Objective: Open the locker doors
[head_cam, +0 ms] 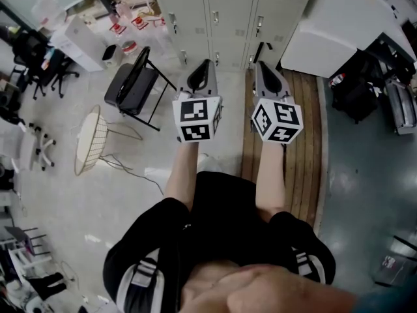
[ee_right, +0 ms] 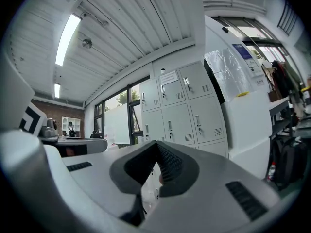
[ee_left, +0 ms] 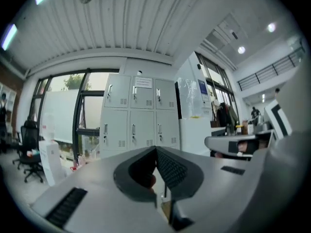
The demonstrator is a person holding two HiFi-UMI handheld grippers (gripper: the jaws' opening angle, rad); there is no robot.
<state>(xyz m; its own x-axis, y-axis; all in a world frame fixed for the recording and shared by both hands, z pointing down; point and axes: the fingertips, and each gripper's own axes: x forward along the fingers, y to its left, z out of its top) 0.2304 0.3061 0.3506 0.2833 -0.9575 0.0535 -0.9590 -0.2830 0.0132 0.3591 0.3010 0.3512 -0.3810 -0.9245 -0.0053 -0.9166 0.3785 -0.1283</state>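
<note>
Head view: the person stood on a pale grey floor (head_cam: pixel 78 201), beside a strip of wooden planking (head_cam: pixel 306 142) on the right. Both arms were held forward. The left tongs (head_cam: pixel 199 69) and right tongs (head_cam: pixel 264 68) pointed level at the lockers (head_cam: pixel 215 18) along the far wall. The tongs were well short of the lockers and touched nothing.

- A black folding chair (head_cam: pixel 133 83) stood on the floor to the left of the left tongs.
- A white wire stool (head_cam: pixel 91 139) stood nearer the person, with a cable trailing from it.
- A large white cabinet (head_cam: pixel 339 25) stood to the right of the lockers.
- Black office chairs (head_cam: pixel 32 60) were at the far left.

Left gripper view: the left tongs (ee_left: pixel 156 150) had their tips together, with nothing between them. The lockers (ee_left: pixel 141 115) were pale grey and stacked in tiers. Every visible door was closed, each with a small handle and vent slots. To the left were a whiteboard (ee_left: pixel 56 118) and dark-framed windows. The white cabinet (ee_left: pixel 194 115) stood just beside the lockers on the right. The ceiling (ee_left: pixel 121 18) was ribbed white panelling.

Right gripper view: the right tongs (ee_right: pixel 156 144) were fully closed and empty. The lockers (ee_right: pixel 187 106) were straight ahead with their doors shut. A clear plastic sheet (ee_right: pixel 228 72) hung on the side of the white cabinet. A strip light (ee_right: pixel 67 35) was lit on the ceiling.
</note>
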